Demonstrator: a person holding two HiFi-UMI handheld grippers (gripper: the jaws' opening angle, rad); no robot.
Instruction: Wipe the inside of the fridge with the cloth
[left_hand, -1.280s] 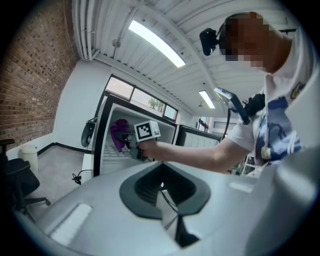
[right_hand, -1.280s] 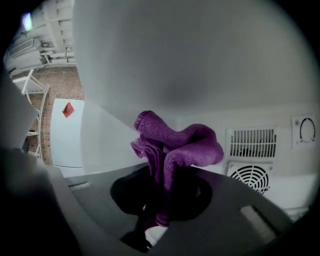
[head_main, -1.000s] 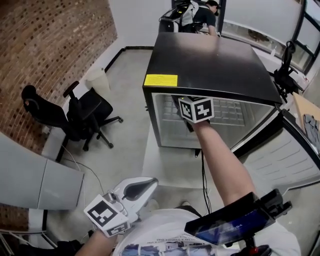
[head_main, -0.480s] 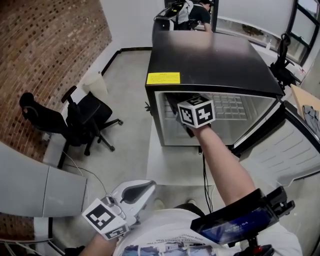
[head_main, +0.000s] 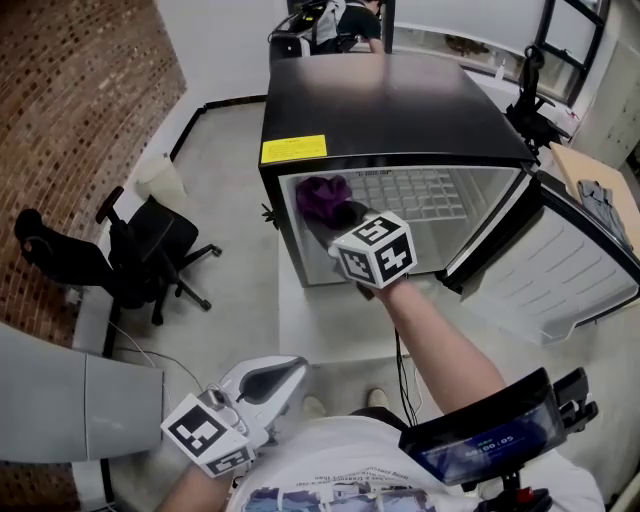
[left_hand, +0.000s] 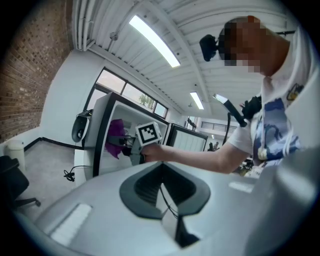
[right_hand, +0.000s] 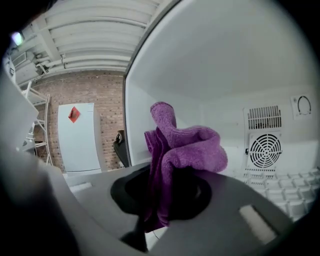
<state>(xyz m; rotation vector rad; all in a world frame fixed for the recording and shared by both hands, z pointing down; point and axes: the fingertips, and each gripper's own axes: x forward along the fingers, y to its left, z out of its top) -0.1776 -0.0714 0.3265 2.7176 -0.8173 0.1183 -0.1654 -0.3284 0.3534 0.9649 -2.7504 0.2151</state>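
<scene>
Two grippers showed in the head view. The right gripper (head_main: 340, 218) reached into the open fridge (head_main: 400, 110), holding the purple cloth (head_main: 322, 198) by the compartment's left front edge, probably to wipe that wall. The left gripper (head_main: 280, 372) hung low by the person's body, out of the way.

Left gripper view: its jaws were together on nothing, as it had no part in the wiping.

Right gripper view: the jaws were clamped on the cloth, which bunched forward past them so that fabric, not plastic, would meet the white liner. The fan grille (right_hand: 265, 150) sat on the back wall beyond.

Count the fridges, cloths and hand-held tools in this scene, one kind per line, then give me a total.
fridge: 1
cloth: 1
tools: 2, the left tool and the right tool
Total: 4
</scene>
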